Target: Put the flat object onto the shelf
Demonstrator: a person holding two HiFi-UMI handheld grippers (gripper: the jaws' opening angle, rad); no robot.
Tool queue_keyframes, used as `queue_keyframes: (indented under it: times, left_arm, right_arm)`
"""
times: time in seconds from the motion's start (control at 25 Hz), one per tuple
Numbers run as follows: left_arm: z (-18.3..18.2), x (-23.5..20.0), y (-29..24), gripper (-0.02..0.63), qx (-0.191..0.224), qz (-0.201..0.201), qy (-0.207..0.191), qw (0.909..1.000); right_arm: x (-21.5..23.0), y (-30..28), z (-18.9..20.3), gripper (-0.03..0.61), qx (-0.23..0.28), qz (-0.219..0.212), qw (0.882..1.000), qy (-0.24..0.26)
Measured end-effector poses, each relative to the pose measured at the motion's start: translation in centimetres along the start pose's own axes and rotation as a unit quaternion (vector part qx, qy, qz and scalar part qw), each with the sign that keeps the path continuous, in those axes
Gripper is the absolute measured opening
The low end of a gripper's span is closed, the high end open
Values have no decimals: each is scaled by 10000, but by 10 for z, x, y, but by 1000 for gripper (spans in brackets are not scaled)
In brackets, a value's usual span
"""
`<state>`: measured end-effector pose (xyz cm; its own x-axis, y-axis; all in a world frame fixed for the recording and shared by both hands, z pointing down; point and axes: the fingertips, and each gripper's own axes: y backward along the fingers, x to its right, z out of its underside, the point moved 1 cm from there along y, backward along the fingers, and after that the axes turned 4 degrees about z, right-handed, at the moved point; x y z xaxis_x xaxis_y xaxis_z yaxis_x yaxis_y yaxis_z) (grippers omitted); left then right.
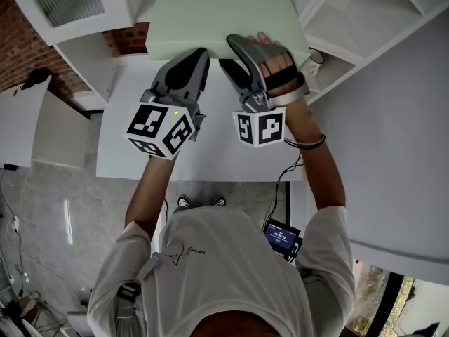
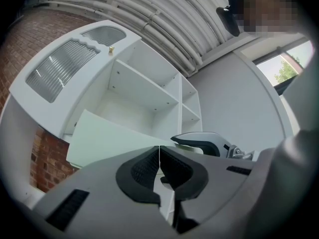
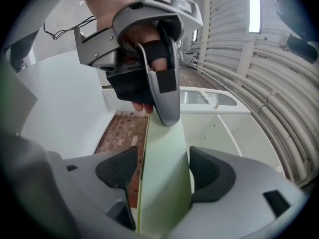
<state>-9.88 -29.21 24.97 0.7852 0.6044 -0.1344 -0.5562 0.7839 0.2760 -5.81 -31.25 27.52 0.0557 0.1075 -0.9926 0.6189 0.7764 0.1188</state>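
White shelf unit point(image 2: 144, 91) ahead, with a brick wall point(image 2: 47, 158) to its left. Pale green flat board point(image 1: 217, 12) is held up in front of the open shelves. Right tongs point(image 3: 162, 168) pinch the board's near edge. Left tongs point(image 2: 159, 156) are pressed together, pads meeting, just beside them at that same edge.

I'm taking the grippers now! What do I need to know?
Left gripper: jaws together, empty, tips against the near edge of the green board.
Right gripper: clamped on the board.
Board: held up in front of the white shelf unit, not on it yet.
Done: board picked up.
Left to do: slide it onto a shelf, let go.
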Motion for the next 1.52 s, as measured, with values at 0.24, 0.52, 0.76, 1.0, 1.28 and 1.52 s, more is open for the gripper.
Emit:
queue_keyframes:
  times: [0.24,0.52,0.76,1.0,1.28,1.52]
  left_arm:
    - [-1,-6,-8,15,-34,-63,-130,9999]
    - [2,-13,-11,15,-96,-111,-183,9997]
    - [1,-16,-14,15,-128,-143,-252,9995]
    - [3,-20,-15,15,-224,-163,-359,9990]
    - [7,-27,-13,15,-344,-255,-571,9975]
    - [8,-36,-12,14,-439,-349,-657,9963]
  right_arm:
    - [0,12,-2,305,146,56,9994,-308]
    - [5,24,17,182,-103,257,9966,-780]
    - [8,26,33,101,-397,381,9907,-1241]
    - [7,21,38,95,-596,478,9874,-1385]
    - [10,18,42,70,-774,532,9821,-1635]
    - [15,13,45,55,-936,533,9754,-1923]
